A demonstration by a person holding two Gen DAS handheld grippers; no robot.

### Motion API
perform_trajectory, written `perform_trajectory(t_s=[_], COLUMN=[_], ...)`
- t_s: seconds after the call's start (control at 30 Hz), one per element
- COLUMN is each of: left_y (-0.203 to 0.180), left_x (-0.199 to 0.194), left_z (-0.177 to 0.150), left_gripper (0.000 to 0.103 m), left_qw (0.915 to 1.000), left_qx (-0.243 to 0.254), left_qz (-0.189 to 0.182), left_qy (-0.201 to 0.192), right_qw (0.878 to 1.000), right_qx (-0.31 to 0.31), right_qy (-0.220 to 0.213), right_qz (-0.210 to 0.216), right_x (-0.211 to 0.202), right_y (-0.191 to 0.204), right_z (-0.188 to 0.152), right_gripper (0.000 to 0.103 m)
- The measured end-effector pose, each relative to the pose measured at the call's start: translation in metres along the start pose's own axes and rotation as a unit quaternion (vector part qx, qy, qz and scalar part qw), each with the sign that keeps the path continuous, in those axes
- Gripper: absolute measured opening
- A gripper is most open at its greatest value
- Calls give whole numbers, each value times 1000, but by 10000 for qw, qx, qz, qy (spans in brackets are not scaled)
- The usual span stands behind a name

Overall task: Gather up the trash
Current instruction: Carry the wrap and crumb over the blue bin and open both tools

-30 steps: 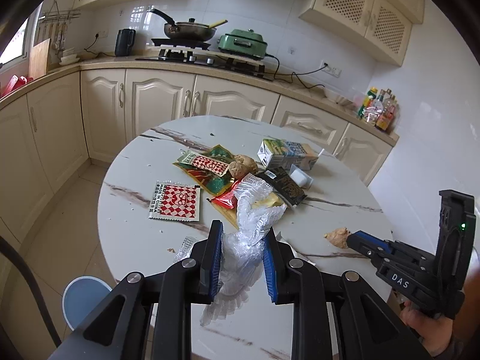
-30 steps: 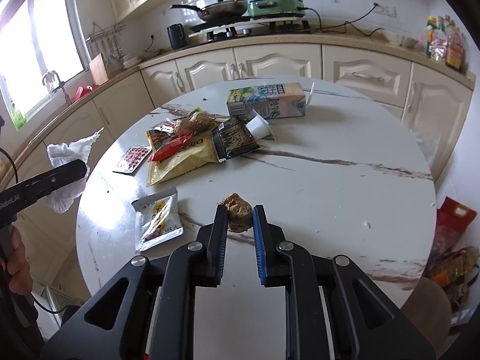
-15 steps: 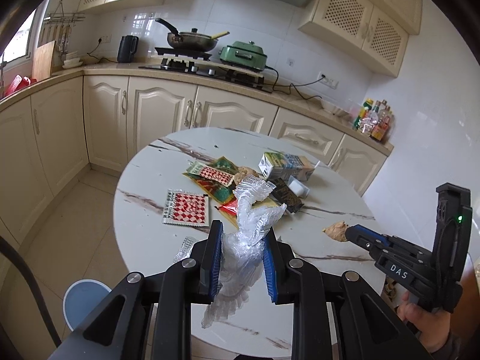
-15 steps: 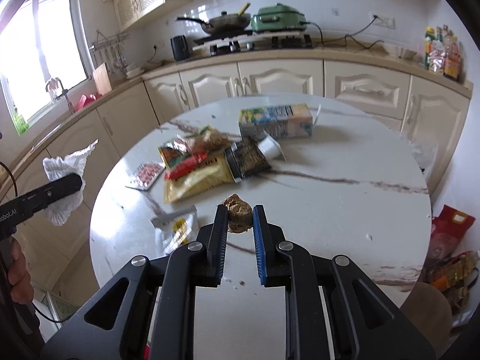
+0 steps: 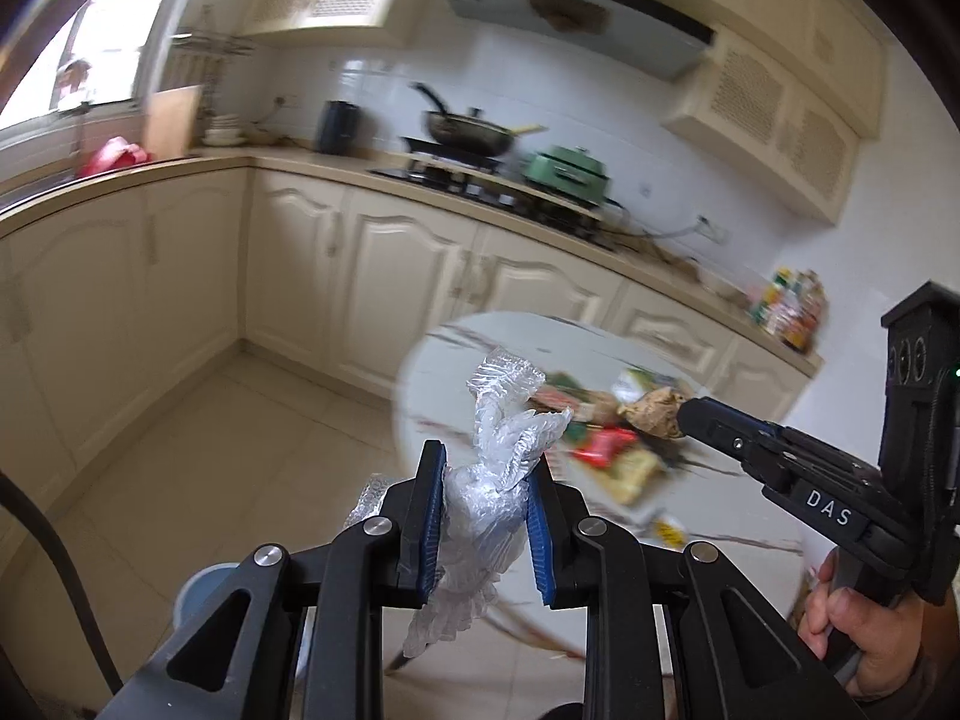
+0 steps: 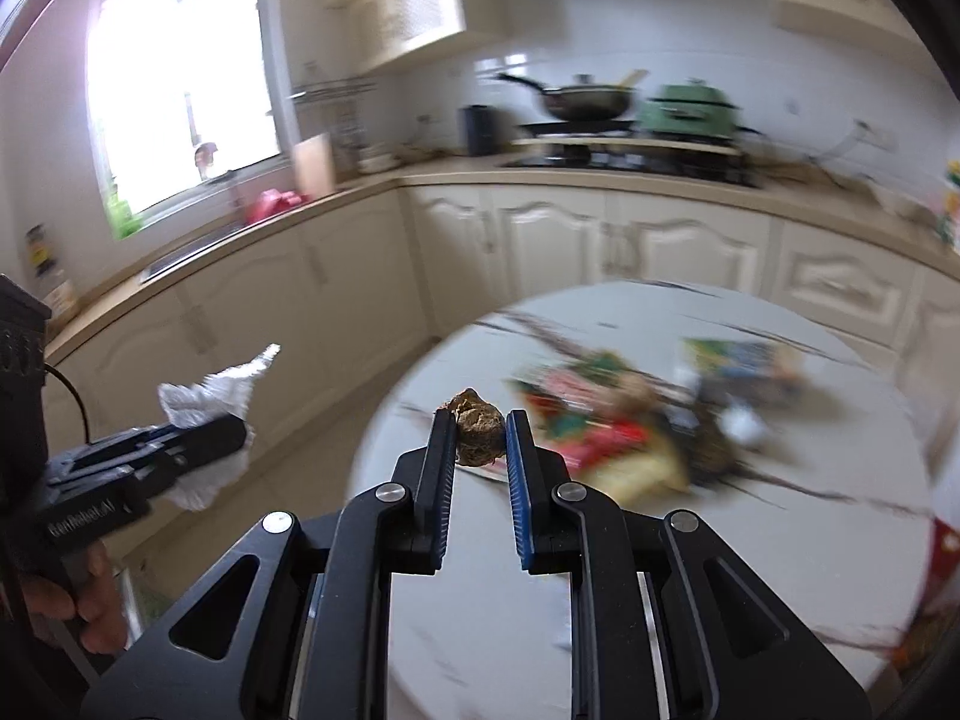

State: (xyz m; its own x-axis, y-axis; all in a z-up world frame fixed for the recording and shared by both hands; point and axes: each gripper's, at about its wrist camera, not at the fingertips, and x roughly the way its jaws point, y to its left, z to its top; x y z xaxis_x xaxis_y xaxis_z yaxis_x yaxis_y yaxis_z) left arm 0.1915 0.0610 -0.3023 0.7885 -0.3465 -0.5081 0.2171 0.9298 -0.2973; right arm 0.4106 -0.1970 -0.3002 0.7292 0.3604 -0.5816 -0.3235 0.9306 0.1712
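Left wrist view: my left gripper [image 5: 485, 516] is clamped on a crumpled clear plastic wrapper [image 5: 501, 456], which sticks up past the fingertips and hangs below them. Ahead and to the right, my right gripper [image 5: 681, 420] pinches a brown crumpled wad [image 5: 654, 411] over the round desk [image 5: 420, 378], where blurred packets [image 5: 606, 450] lie.

Right wrist view: my right gripper [image 6: 478, 429] is closed on the brown wad [image 6: 478, 432] at its fingertips, above the desk's [image 6: 750, 570] near-left edge. To the left, the left gripper [image 6: 234, 435] carries the wrapper [image 6: 207, 405] off the desk.
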Motion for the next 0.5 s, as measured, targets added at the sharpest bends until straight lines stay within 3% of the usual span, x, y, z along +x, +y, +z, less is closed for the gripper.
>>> perform_trajectory(t_s=[0.23, 0.33, 0.5], left_y=[102, 139, 195], left_x=[-24, -23, 0], left_z=[-20, -31, -55], left_gripper=[21, 21, 21], left_qw=[9945, 9892, 9755], left_qx=[-608, -895, -1344], left_qz=[825, 1077, 1440], left_qy=[224, 440, 982], right_qw=[9923, 9834, 9687], right_qx=[-584, -791, -997], right_qy=[488, 947, 1674], right_qz=[973, 1331, 1540], right_x=[87, 143, 228], right_y=[115, 163, 209], right_z=[-5, -23, -65], right_gripper=[17, 17, 17])
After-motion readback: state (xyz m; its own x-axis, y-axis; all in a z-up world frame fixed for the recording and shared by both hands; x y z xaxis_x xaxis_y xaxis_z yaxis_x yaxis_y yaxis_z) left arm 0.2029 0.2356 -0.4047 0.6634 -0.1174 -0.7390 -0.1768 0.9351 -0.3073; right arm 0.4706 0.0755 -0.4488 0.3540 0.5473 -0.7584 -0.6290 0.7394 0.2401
